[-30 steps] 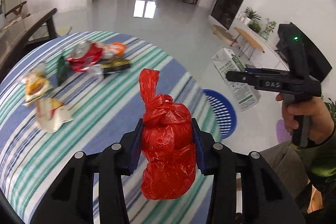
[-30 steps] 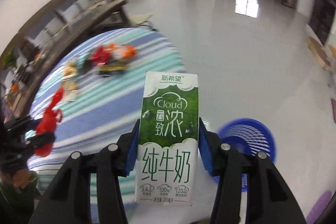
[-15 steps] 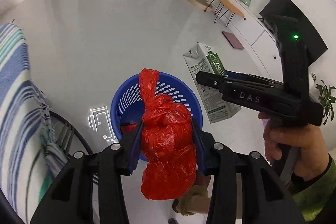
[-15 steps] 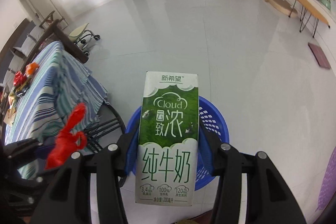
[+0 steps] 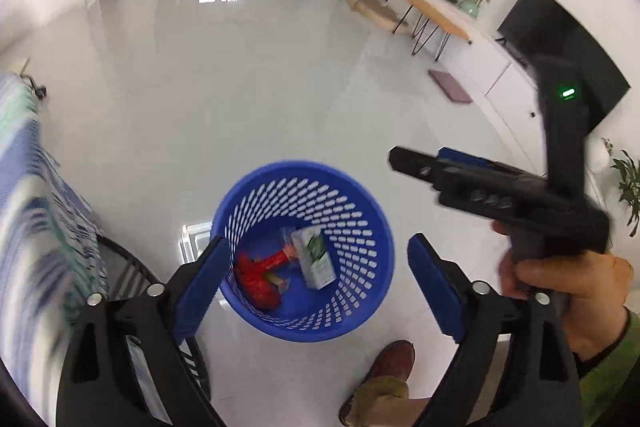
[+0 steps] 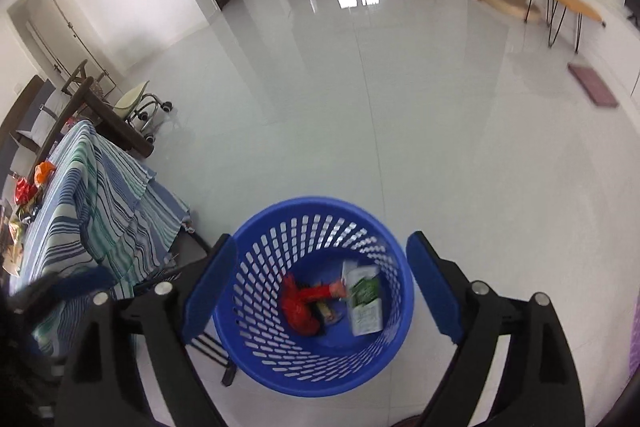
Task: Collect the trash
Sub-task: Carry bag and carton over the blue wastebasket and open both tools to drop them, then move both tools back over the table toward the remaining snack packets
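Left wrist view: your left gripper [image 5: 316,275] points steeply down with its jaws spread wide, having just opened, and nothing between the pads. Framed in the gap below them stands one blue basket [image 5: 360,203] on the floor. In its bottom lie one red bag [image 5: 256,277] toward the left jaw and one milk carton [image 5: 316,259] toward the right jaw, with a small wrapper between them too blurred to identify. The left jaw hides part of the basket's near-left wall. Beyond the right jaw your right hand [image 5: 560,287] grips the handle of the right gripper [image 5: 420,165], seen side-on and smeared, so its opening cannot be read here. One brown shoe [image 5: 394,357] shows under the basket, cut off at the frame's bottom. Outside the left jaw the striped worktop [image 5: 36,227] is only a blur.

Right wrist view: your right gripper [image 6: 316,275] also tilts steeply down, jaws wide after just opening, empty. The same basket [image 6: 280,219] sits between and below them, its near-left rim covered by the left jaw. Inside you can count the red bag [image 6: 298,311], the carton [image 6: 364,301] lying tilted nearer the right jaw, and two or so small scraps between them, hard to make out. Far out past the left jaw the worktop [image 6: 100,195] carries several pieces of remaining litter [image 6: 30,189], too small to count, partly cut by the frame's edge
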### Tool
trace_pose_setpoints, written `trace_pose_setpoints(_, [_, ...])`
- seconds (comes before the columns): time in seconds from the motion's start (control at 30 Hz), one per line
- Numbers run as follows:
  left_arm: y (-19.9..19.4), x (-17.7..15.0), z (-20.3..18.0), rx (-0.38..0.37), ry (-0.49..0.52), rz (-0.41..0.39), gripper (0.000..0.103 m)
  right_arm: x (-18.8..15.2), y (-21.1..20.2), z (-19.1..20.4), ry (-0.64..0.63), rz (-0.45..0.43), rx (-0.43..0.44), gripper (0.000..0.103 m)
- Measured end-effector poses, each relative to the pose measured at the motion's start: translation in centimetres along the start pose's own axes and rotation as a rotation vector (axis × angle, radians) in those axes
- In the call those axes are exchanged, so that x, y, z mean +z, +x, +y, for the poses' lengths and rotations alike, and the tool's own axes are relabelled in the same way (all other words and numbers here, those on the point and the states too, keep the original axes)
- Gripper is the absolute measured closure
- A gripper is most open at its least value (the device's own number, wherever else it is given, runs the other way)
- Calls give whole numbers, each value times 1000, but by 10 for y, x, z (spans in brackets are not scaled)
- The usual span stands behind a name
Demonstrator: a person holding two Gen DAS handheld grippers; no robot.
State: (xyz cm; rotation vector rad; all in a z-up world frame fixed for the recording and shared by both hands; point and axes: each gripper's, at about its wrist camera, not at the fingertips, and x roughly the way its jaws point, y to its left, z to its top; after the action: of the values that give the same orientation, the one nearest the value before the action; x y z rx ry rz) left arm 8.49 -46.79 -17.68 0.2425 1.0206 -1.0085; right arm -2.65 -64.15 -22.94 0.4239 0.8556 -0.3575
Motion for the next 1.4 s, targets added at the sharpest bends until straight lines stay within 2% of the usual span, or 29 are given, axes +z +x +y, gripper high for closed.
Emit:
trace_pose_setpoints(0.1, [-52, -10, -5, 8, 33, -68, 6, -12, -24, 24, -52, -77, 12, 6])
trace_pose_setpoints(0.17, [-84, -27, -1, 44, 45, -94, 5, -25, -37, 47, -112, -114, 22, 5])
trace_pose_setpoints(0.27, [-123, -62, 20, 117, 25, -100, 5, -54, -50, 94, -204, -126, 60, 5])
trace_pose_setpoints(0.37, [-155, -101, 57, 212, -32, -89, 5, -79, -58, 142, -264, -126, 115, 5])
trace_pose_setpoints(0.5, [-192, -145, 116, 337, -114, -68, 5, -102, -70, 217, -357, -98, 223, 5])
trace_pose_setpoints(0.67, [-239, -192, 190, 471, -227, -64, 5, -111, -63, 308, -459, -21, 287, 5])
trace_pose_setpoints(0.77, [-261, -209, 226, 522, -289, -66, 5, -112, -51, 358, -523, 32, 293, 5])
trace_pose_setpoints(0.9, [-280, -225, 254, 539, -331, -65, 5, -123, -28, 405, -623, 86, 270, 5])
trace_pose_setpoints(1.07, [-302, -221, 281, 522, -334, -72, 5, -138, -18, 434, -730, 100, 236, 5])
trace_pose_setpoints(1.13, [-313, -205, 293, 524, -322, -90, 5, -143, -11, 438, -738, 114, 229, 5])
trace_pose_setpoints(1.3, [-322, -147, 324, 544, -275, -116, 5, -142, -8, 438, -717, 103, 241, 5])
trace_pose_setpoints(1.4, [-307, -109, 355, 537, -273, -77, 5, -143, -7, 440, -714, 96, 234, 5])
